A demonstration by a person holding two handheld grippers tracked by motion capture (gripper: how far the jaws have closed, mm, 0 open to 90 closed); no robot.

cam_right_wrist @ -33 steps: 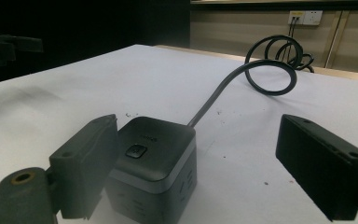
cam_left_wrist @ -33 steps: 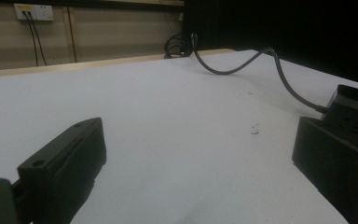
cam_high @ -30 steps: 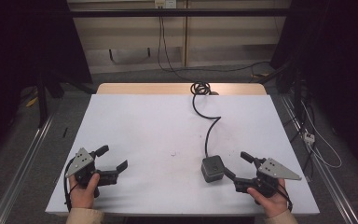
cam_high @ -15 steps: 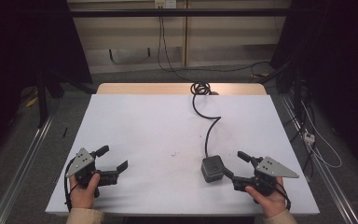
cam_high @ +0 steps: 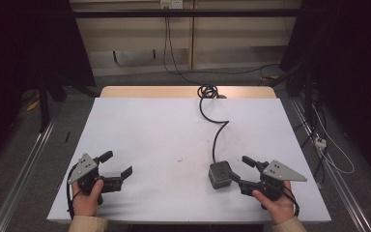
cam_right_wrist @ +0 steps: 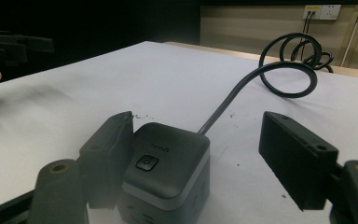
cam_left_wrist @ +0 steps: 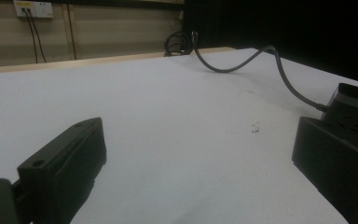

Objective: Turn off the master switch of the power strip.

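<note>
Your right gripper [cam_high: 239, 170] rests near the front right of the white table [cam_high: 149, 130], jaws spread wide, with the power cube [cam_high: 221, 174] between them: the left jaw lies against or just beside the cube's side, the right jaw stands well apart from it. The cube is a dark grey block with rounded corners, a paler band around its lower half and a square button [cam_right_wrist: 147, 163] on top. A small mark printed beside the button is too faint to read. Its black cable [cam_high: 216, 128] runs from the cube's far side across the table to a coil at the far edge. The cube's lower front is cut off in the right gripper view. Your left gripper [cam_high: 118, 166] sits at the front left, jaws spread, holding nothing.
</note>
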